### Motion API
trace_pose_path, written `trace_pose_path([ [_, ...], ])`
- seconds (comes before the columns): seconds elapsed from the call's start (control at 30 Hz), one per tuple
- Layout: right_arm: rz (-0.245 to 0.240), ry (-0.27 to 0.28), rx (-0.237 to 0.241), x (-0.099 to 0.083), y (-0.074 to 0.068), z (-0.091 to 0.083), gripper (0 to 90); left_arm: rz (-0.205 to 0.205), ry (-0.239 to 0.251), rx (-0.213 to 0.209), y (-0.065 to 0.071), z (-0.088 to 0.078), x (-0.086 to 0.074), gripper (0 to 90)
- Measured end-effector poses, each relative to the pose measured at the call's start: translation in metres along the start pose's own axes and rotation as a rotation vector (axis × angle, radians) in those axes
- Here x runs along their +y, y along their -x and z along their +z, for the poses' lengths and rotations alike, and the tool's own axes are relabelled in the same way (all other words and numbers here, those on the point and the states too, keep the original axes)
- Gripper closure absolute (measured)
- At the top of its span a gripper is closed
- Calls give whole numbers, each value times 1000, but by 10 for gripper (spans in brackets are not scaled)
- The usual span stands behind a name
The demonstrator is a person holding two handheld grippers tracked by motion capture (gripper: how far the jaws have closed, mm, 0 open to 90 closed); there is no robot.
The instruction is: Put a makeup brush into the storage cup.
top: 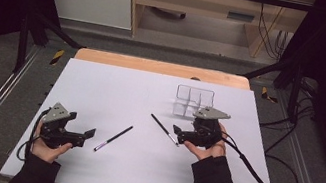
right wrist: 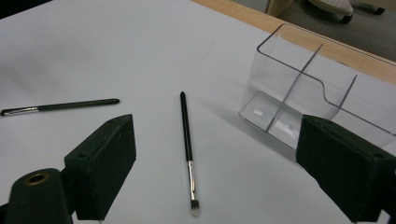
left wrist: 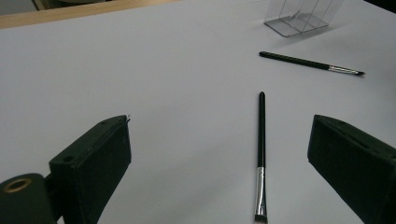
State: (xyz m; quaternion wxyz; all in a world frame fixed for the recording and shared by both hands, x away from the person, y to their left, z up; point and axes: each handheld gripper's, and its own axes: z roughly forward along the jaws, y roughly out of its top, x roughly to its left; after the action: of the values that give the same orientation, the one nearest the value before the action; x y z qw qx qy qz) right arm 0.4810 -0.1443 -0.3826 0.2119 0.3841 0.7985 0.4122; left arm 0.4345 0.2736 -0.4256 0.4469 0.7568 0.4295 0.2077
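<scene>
**Two brushes on the white surface, both jaws wide and empty**

The left gripper rests near the near-left part of the flat white surface, held in the person's left hand. Its jaws stand wide apart with nothing between the pads. Just ahead of them lies a slim black-handled makeup brush with a silver ferrule, flat on the surface, bristle end toward the gripper.

The right gripper, in the right hand, sits at the right of the surface. Its jaws are also spread wide and grip nothing. A second thin black brush with a silver ferrule and pale bristles lies flat just in front of them, untouched, bristles nearest the gripper.

A clear plastic divided organiser box stands upright just beyond the right gripper, near the second brush but apart from it.
</scene>
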Motion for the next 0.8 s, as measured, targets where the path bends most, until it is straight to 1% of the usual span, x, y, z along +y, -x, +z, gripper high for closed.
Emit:
trace_pose_path([
  [0.17, -18, -28, 8, 6, -4, 7, 151, 1, -1, 0, 0, 0, 0, 53],
  [0.27, -32, -54, 15, 9, -7, 13, 161, 4, -4, 3, 0, 0, 0, 54],
  [0.47, -58, -124, 21, 12, -10, 29, 179, 5, -5, 2, 0, 0, 0, 54],
  [0.6, -67, -164, 23, 12, -11, 39, 182, 5, -5, 1, 0, 0, 0, 54],
  [0.8, -67, -208, 27, 10, -10, 52, 170, 6, -10, 3, -1, 1, -1, 54],
])
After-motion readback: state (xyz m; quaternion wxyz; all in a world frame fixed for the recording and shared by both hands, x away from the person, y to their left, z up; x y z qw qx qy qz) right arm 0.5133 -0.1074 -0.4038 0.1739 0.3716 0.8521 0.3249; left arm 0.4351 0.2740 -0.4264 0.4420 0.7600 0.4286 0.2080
